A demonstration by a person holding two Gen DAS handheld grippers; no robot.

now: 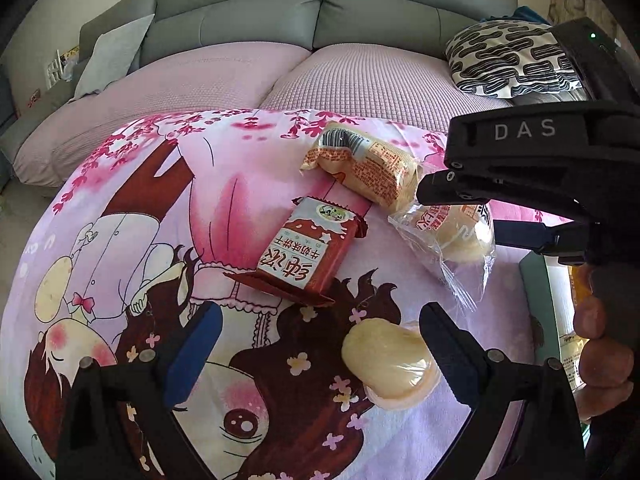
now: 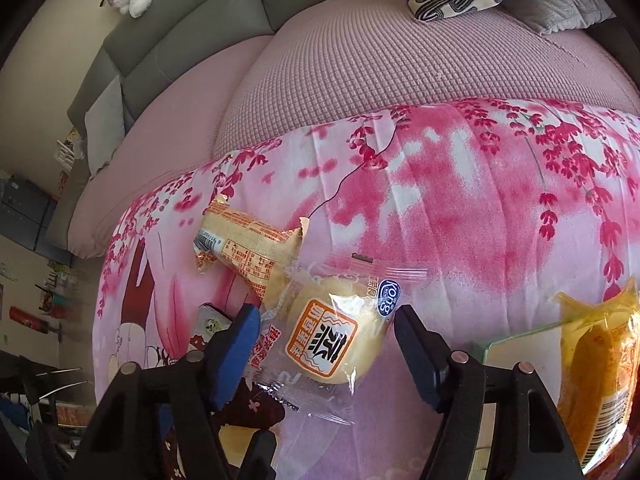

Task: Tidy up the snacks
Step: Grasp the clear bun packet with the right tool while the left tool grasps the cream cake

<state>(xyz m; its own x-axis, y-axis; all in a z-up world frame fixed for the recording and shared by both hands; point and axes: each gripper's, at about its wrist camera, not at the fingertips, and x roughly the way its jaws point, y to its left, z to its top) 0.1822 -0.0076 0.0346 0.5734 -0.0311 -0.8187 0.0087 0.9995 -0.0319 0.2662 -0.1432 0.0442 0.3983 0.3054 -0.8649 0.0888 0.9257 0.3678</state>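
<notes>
Right gripper, jaws partly spread, straddles a round bun in a clear wrapper lying on the pink printed cloth; the pads stand just beside the wrapper, contact uncertain. Left gripper, jaws wide apart and empty, hovers near an unlabelled pale bun beside its right finger. A red biscuit packet and an orange-printed cake packet lie further off.

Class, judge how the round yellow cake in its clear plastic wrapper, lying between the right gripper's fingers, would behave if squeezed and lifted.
The round yellow cake in its clear plastic wrapper looks soft, so hard pinching would probably dent it. The glossy film seems slippery and loose, so it may slide or crinkle. Its flat wrapper ends likely stop it rolling on the pink printed cloth.
</notes>
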